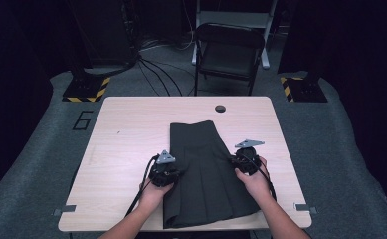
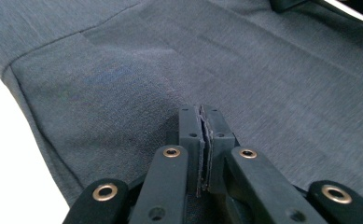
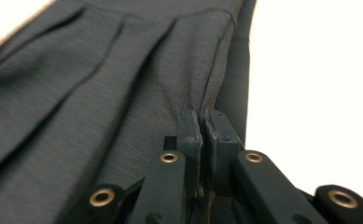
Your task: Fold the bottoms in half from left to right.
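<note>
A dark grey pleated skirt (image 1: 201,164) lies lengthwise on the light wooden table (image 1: 131,124), its wide hem toward the near edge. My left gripper (image 1: 176,174) sits at the skirt's left edge and my right gripper (image 1: 233,162) at its right edge, each held in a hand. In the left gripper view the jaws (image 2: 201,112) are pressed together with the grey cloth (image 2: 123,70) bunched at their tips. The right gripper view has the jaws (image 3: 201,114) shut on a raised fold at the skirt's edge (image 3: 100,93), with bare table beyond.
A round cable hole (image 1: 220,108) lies near the table's far edge. Behind the table stands a folding chair (image 1: 228,47). Two stand bases with yellow-black stripes (image 1: 86,89) (image 1: 303,89) flank it, and cables run over the grey floor.
</note>
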`<action>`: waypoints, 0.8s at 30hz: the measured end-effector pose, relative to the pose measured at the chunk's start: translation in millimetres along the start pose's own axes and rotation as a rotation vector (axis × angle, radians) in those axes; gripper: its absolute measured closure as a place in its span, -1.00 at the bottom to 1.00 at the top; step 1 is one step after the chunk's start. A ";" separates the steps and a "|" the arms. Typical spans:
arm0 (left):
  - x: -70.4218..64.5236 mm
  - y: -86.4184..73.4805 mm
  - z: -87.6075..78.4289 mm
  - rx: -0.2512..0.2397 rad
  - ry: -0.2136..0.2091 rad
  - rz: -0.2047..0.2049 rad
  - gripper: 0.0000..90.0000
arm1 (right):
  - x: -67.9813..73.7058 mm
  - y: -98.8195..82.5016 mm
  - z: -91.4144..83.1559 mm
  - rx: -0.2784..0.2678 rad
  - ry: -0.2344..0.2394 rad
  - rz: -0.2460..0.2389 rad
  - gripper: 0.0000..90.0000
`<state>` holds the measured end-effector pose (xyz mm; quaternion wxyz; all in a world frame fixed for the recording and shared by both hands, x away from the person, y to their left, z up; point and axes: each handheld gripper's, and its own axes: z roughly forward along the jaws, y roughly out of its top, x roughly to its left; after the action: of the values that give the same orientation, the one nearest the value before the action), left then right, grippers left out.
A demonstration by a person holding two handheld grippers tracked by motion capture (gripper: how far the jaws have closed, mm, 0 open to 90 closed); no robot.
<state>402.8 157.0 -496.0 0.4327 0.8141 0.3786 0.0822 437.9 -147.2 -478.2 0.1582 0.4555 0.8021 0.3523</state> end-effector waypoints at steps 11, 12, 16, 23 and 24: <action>4.1 -8.7 -2.4 -0.018 -0.009 -0.020 0.64 | -0.5 -12.2 16.5 0.062 -0.020 -0.002 0.86; 4.9 -8.2 -4.6 -0.029 -0.012 -0.030 0.56 | -0.8 -12.6 16.6 0.058 -0.024 -0.004 0.83; 9.6 -6.4 -13.0 -0.047 -0.005 -0.029 0.23 | -2.0 -13.5 13.2 0.052 -0.012 0.028 0.65; 24.7 -11.2 -21.4 -0.043 0.060 -0.068 -0.13 | -7.4 -16.0 5.8 0.008 -0.020 0.036 0.27; 28.1 -12.6 -21.5 -0.045 0.072 -0.079 -0.15 | -8.8 -17.0 6.4 0.008 -0.019 0.029 0.24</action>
<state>405.6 194.4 -498.0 0.4401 0.7850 0.4236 0.1027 435.7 -157.6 -495.3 0.1587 0.4709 0.7954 0.3470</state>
